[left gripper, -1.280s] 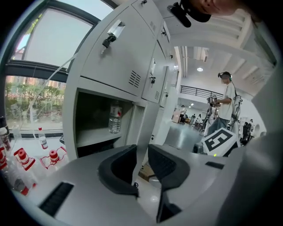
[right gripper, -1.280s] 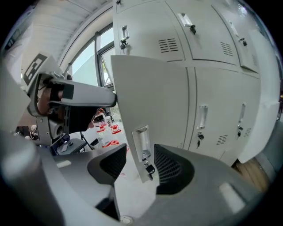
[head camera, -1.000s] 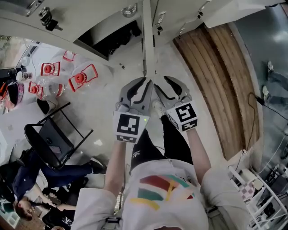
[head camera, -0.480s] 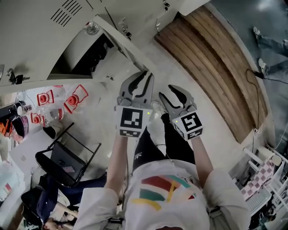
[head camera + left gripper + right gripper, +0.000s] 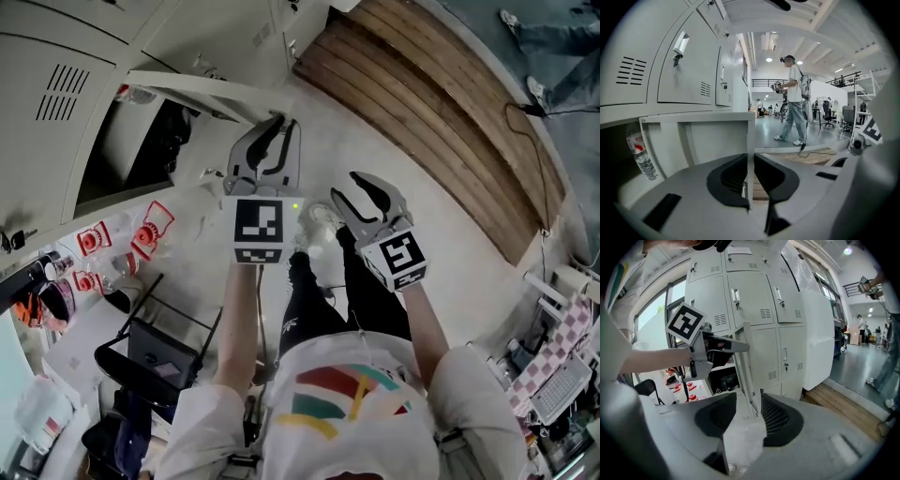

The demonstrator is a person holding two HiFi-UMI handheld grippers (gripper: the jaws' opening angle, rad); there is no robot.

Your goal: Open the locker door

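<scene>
door (image 5: 202, 91) half open; my left gripper (image 5: 279, 127) is closing on its edge, right gripper (image 5: 354, 192) empty, jaws closing. next i'd swing it wider.

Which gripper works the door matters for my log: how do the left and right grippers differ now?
The left gripper reaches the locker door, jaws closing on its edge; the right gripper hangs back, off the door. The right gripper's jaws, also closing, stand wider with nothing between them. Both point toward the lockers.
</scene>
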